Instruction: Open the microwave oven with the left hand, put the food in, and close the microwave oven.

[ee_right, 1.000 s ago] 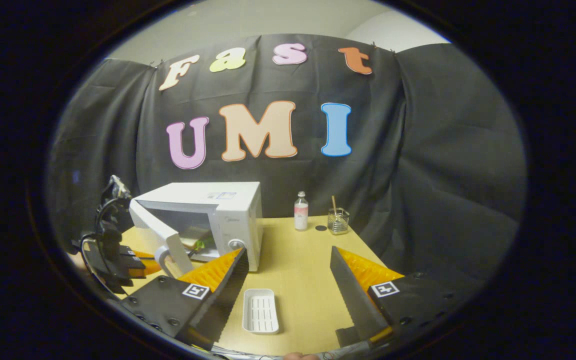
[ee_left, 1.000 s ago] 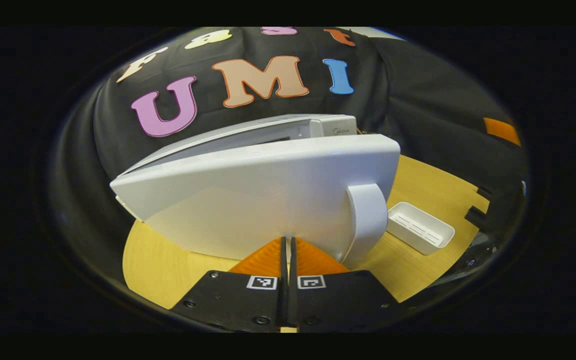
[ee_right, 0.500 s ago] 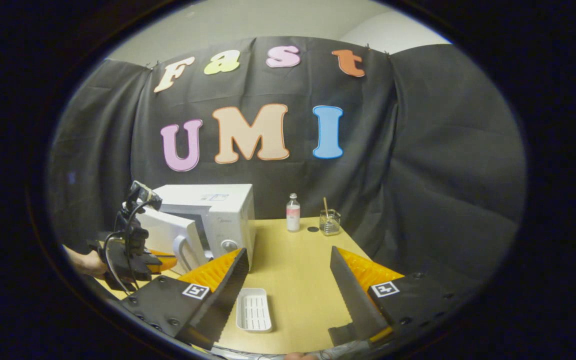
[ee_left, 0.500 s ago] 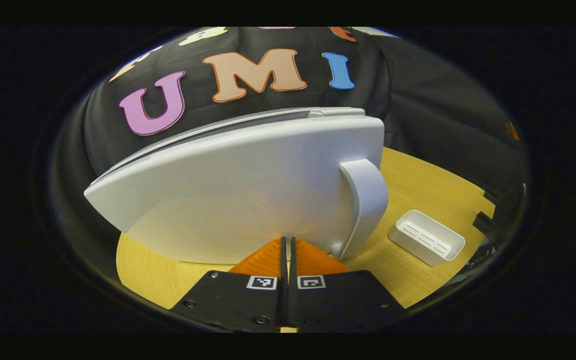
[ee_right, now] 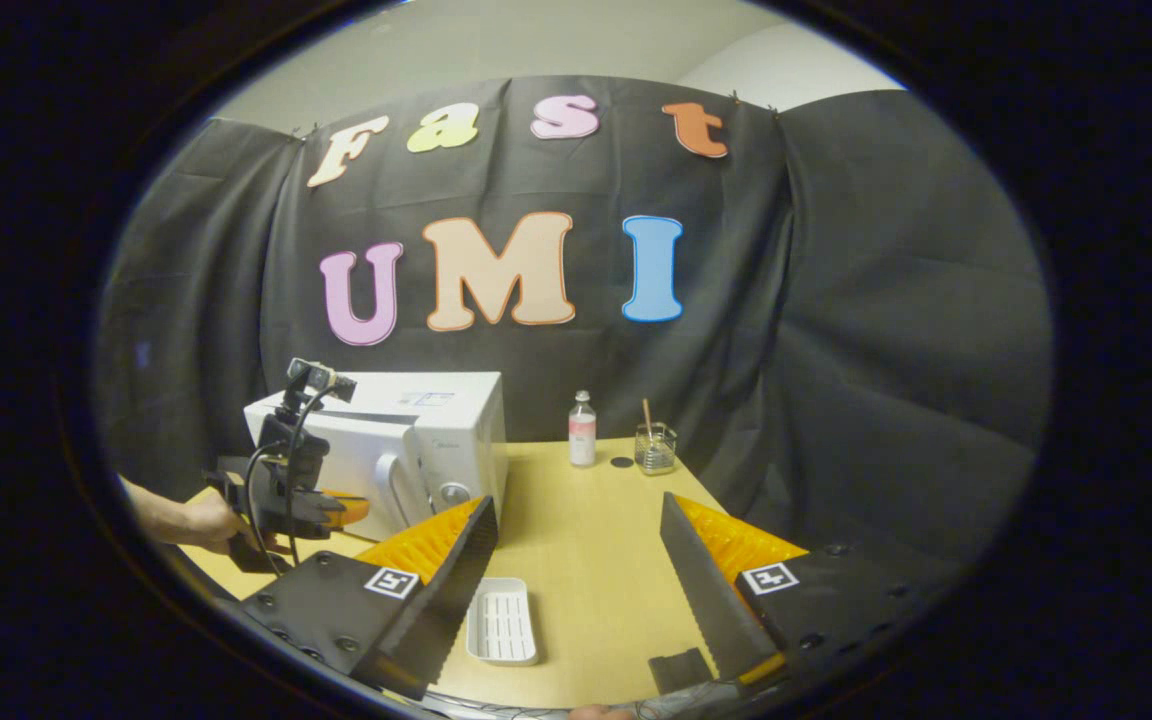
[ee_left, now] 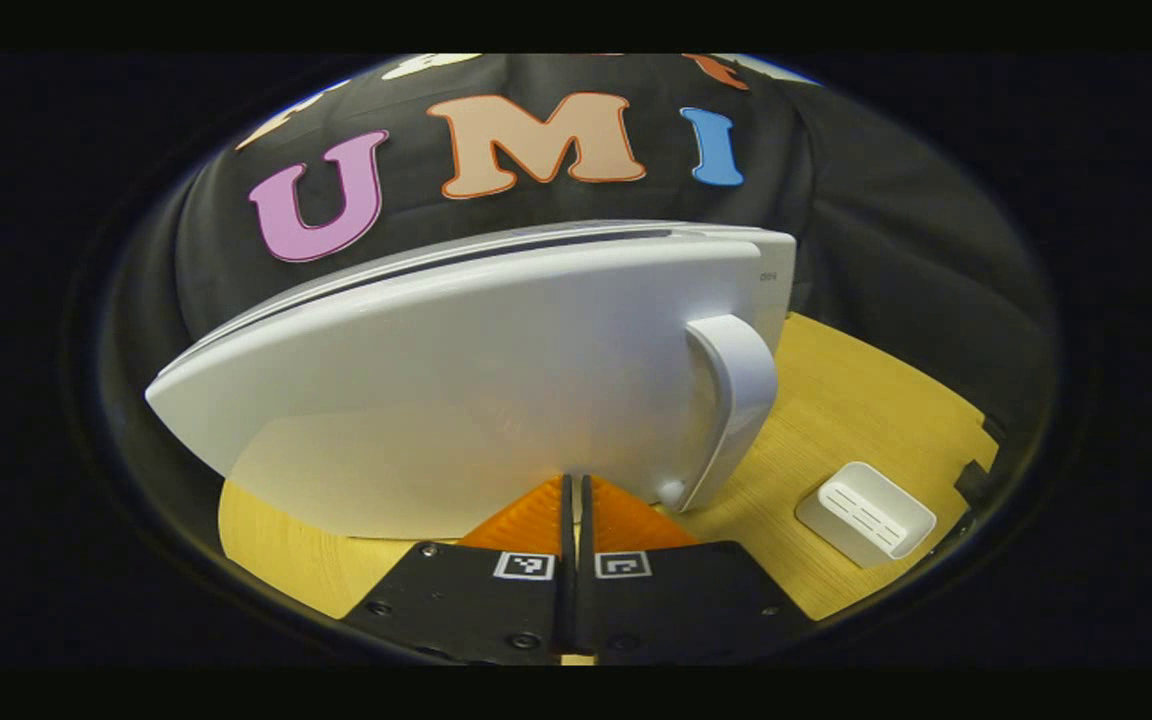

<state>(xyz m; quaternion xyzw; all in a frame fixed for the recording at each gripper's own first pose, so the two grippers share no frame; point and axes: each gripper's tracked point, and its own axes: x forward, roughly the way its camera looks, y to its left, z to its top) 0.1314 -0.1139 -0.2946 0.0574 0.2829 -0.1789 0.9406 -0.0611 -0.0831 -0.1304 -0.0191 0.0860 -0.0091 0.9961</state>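
The white microwave (ee_right: 436, 440) stands at the table's left. Its door (ee_left: 486, 380) is swung almost flat against the body, with a thin dark gap along the top edge. The curved handle (ee_left: 736, 400) is on the door's right side. My left gripper (ee_left: 573, 480) is shut with nothing between its fingers, tips against the lower door face left of the handle. In the right gripper view the left gripper (ee_right: 341, 510) shows at the door, held by a hand (ee_right: 186, 520). My right gripper (ee_right: 576, 520) hangs open and empty over the table. The door hides the oven's inside.
An empty white slotted tray (ee_right: 502, 620) lies on the wooden table (ee_right: 586, 590) between the right gripper's fingers, also seen at the right (ee_left: 866, 512) of the left gripper view. A small bottle (ee_right: 583, 430) and a glass jar (ee_right: 654, 448) stand at the back edge.
The microwave door has swung from partly open to almost shut, with my shut left gripper following it inward. The right gripper has stayed open and drifted slightly.
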